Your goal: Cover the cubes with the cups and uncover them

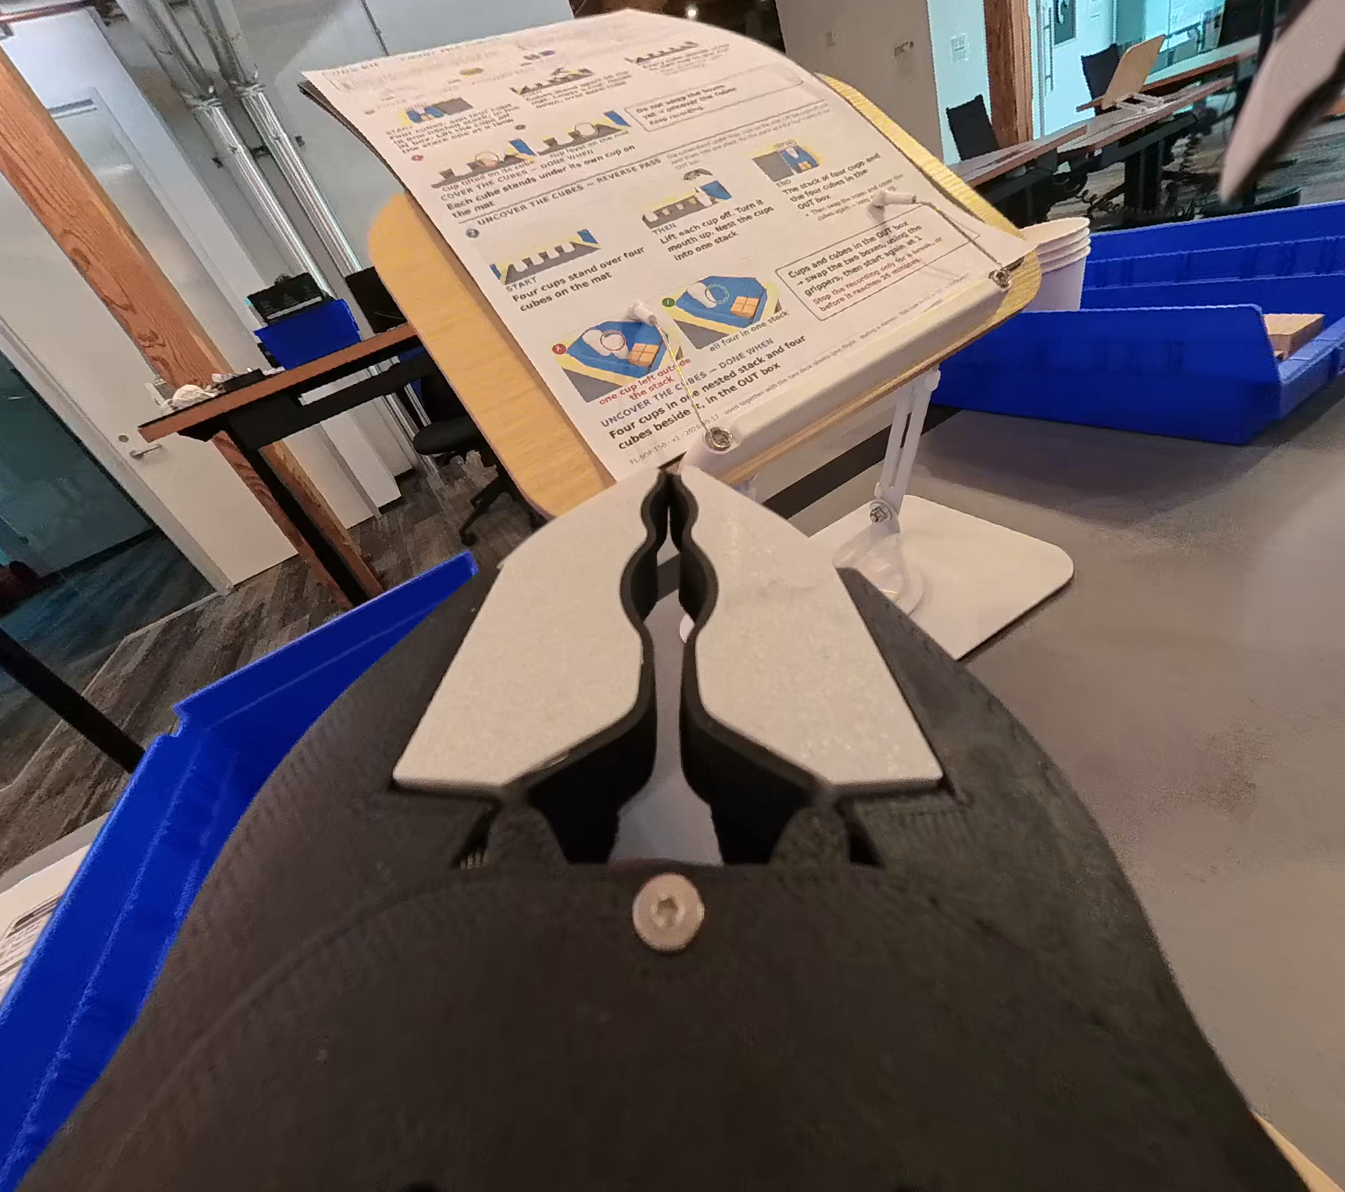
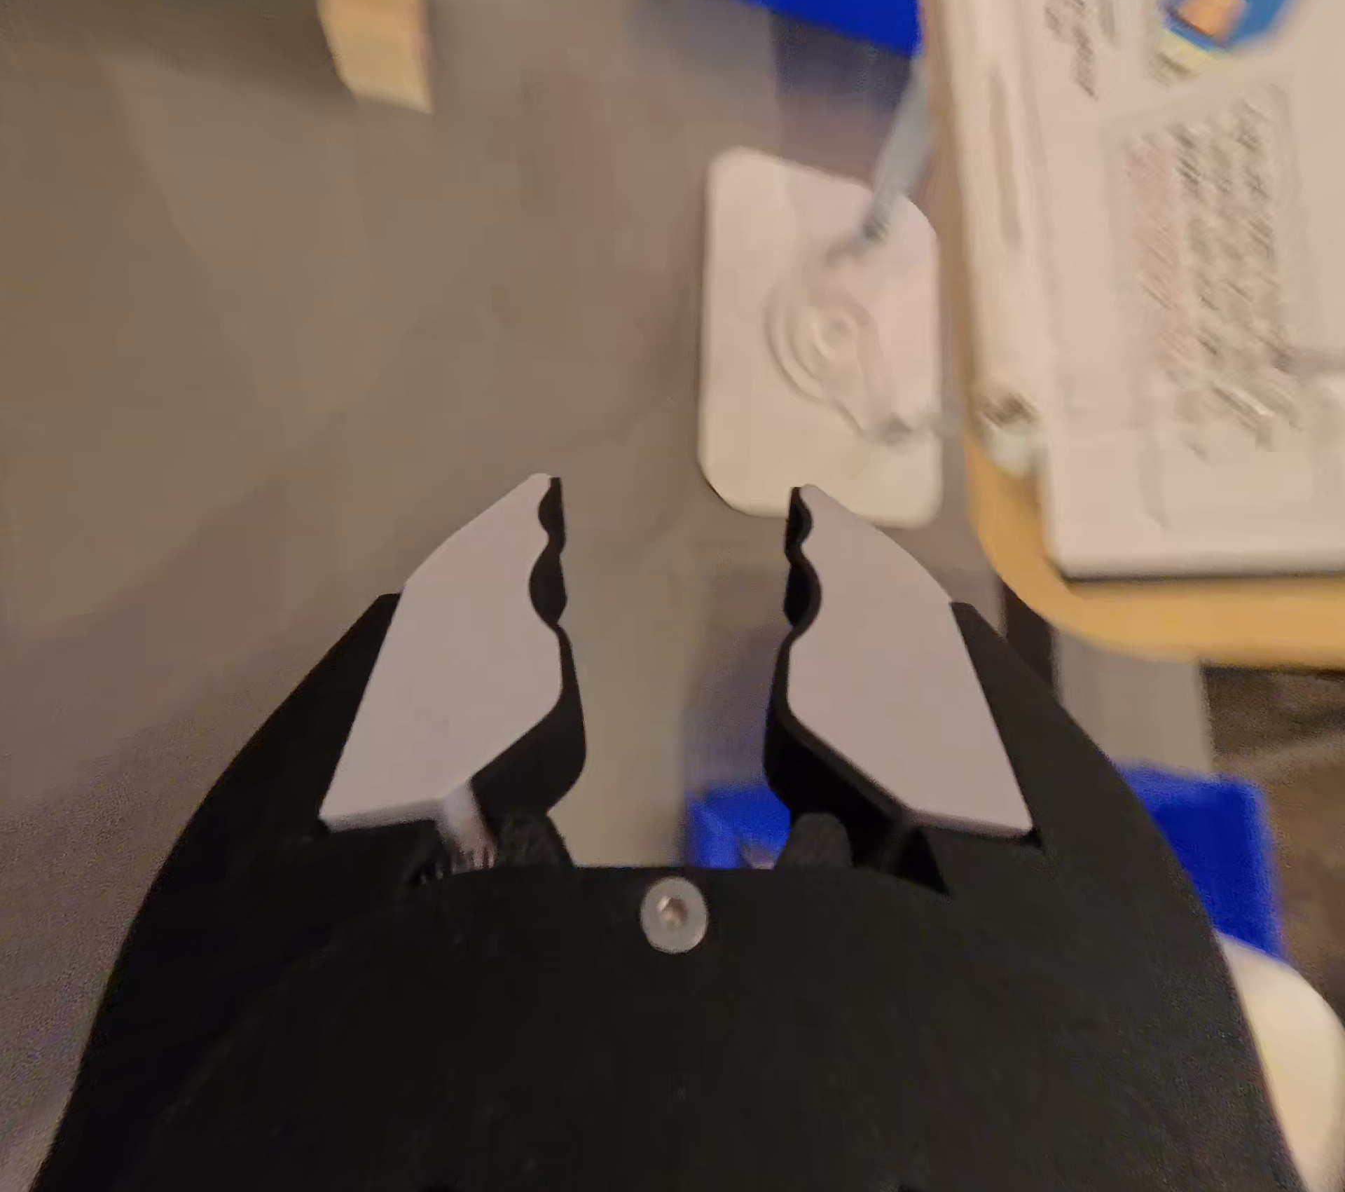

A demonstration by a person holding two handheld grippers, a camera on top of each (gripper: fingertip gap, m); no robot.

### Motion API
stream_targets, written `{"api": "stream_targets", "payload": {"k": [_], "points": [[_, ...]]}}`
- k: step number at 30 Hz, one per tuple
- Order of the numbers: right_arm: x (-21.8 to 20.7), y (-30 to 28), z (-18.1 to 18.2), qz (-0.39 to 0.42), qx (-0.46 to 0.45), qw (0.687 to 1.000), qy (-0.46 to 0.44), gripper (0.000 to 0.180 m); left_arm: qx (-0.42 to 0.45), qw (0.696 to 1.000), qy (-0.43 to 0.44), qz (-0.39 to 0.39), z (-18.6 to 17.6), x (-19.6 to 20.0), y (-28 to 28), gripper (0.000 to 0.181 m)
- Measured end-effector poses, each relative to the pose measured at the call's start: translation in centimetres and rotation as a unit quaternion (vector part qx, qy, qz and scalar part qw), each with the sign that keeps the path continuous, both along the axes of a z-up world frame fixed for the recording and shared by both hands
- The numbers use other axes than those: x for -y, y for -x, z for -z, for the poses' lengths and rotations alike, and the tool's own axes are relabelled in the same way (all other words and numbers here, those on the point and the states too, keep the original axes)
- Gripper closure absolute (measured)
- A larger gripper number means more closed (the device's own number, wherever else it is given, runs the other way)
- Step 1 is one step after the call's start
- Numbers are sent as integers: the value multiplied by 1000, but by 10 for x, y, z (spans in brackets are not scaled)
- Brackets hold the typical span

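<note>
Your left gripper (image 1: 668,483) has its fingers pressed together, nothing between them, tips pointing at the lower edge of the instruction sheet (image 1: 655,225) clipped on a wooden document stand (image 1: 466,312) with a white base (image 1: 968,574). The stack of white cups (image 1: 1062,261) sits well beyond those fingers, up and to the right, behind the stand's right corner, mouths up, in the blue bin (image 1: 1135,385) on the grey desk (image 1: 1164,647). Wooden cubes (image 1: 1292,336) lie in that same bin, right of the cups, only partly in view. A second blue bin (image 1: 182,829) is just left of your left gripper. Your right gripper (image 2: 677,487) has its fingers spread apart and empty, aimed down at the desk (image 2: 255,356); the view is motion-blurred. One wooden cube (image 2: 375,28) lies on the desk well ahead and left of those fingers, apart from them. The stand's base (image 2: 815,341) is just ahead on the right, near the right fingertip.
</note>
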State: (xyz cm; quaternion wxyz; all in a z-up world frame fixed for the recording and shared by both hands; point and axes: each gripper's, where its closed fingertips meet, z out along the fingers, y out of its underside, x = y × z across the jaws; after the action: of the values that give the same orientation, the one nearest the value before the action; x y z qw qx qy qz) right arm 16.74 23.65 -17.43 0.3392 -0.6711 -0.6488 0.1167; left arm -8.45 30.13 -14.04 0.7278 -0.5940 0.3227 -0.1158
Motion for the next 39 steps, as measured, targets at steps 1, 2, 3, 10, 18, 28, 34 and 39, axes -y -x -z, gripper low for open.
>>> {"api": "stream_targets", "payload": {"k": [1, 2, 3, 10, 18, 28, 34, 39], "points": [[11, 25, 7, -6, -23, 1000, 9, 117, 0, 1000, -2, -1, -1, 1, 1, 181], [19, 49, 16, -5, -44, 999, 19, 119, 2, 1000, -5, -1, -3, 2, 2, 181], [29, 72, 25, -10, -62, 997, 35, 116, 5, 1000, -6, 0, -5, 3, 3, 181], [65, 190, 83, 0, -105, 991, 84, 96, 30, 999, -21, 2, -17, 9, 14, 181], [65, 255, 133, 10, -82, 991, 104, 92, 62, 998, -28, 12, -27, 15, 21, 181], [61, 251, 125, -20, -81, 992, 96, 134, 74, 997, -32, 13, -31, 17, 25, 181], [10, 120, 36, 54, -113, 991, 45, 134, 88, 996, -27, 16, -32, 16, 27, 181], [-49, -37, -23, 235, -109, 966, -21, 134, 88, 996, -21, 18, -29, 14, 23, 181]]}}
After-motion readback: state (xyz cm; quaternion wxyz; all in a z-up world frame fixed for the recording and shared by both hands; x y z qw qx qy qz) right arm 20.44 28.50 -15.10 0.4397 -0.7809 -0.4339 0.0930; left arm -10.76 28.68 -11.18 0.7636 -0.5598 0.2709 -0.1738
